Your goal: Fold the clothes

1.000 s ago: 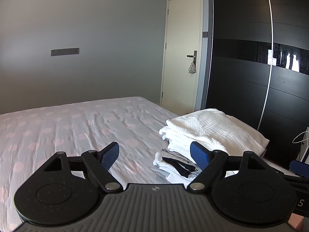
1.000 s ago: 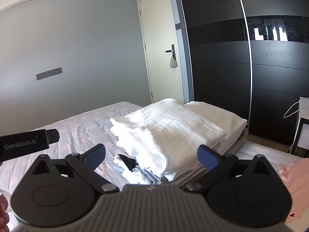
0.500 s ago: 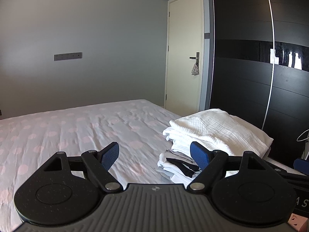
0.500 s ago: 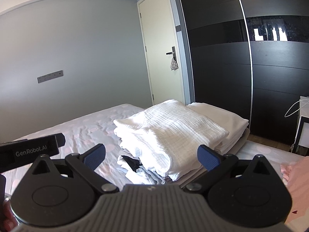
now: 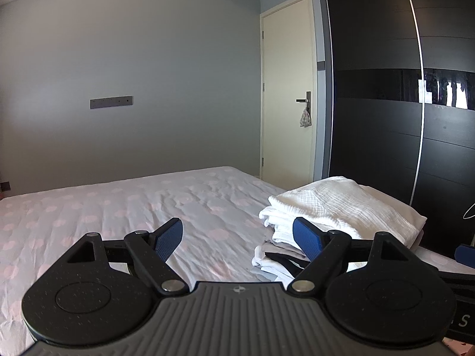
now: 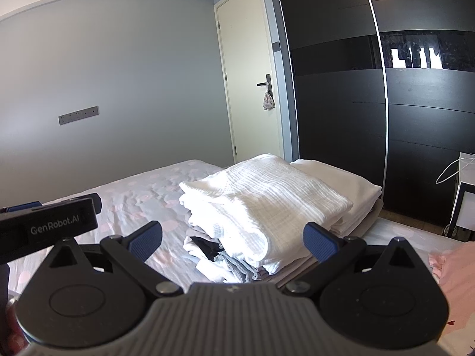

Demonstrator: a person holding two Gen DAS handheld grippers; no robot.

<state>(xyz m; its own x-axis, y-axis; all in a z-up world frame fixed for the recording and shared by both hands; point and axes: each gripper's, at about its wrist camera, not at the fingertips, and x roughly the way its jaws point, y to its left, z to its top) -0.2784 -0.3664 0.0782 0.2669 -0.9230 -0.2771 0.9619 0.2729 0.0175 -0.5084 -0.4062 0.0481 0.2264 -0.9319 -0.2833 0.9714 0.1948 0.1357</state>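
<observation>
Stack (image 6: 267,207) of folded clothes sits on the bed (image 5: 118,207), near its far right edge, close to the wardrobe (image 6: 415,118). Top layer is a white crinkled cloth (image 6: 261,195), folded thick, with its rounded fold facing me. Under it a smoother white piece (image 6: 350,184) sticks out toward the wardrobe. At the near left corner of the stack I see thinner layers: something black (image 6: 207,244), grey fabric (image 6: 237,264), more white. I cannot tell how many garments these make.

My left gripper (image 5: 237,237) is spread wide, nothing between the blue pads (image 5: 167,238). It hangs above the sheet, apart from the stack, which lies to its right; the right pad overlaps the stack's edge in this view only. My right gripper (image 6: 231,240) is also spread wide and holds nothing. The stack appears between its pads, beyond the tips; I see no contact.

In the right wrist view the body of the left gripper, marked GenRobot.AI, shows at the left edge. A pink cloth (image 6: 454,267) lies on the bed at the right edge, separate from the stack.

Bed sheet is pale with pink dots, lightly wrinkled. Behind: grey wall with a switch plate (image 5: 111,102), cream door (image 5: 288,89) shut, small pouch (image 5: 305,118) hanging from its handle. A white wire hanger (image 6: 451,170) shows at the far right by the wardrobe.
</observation>
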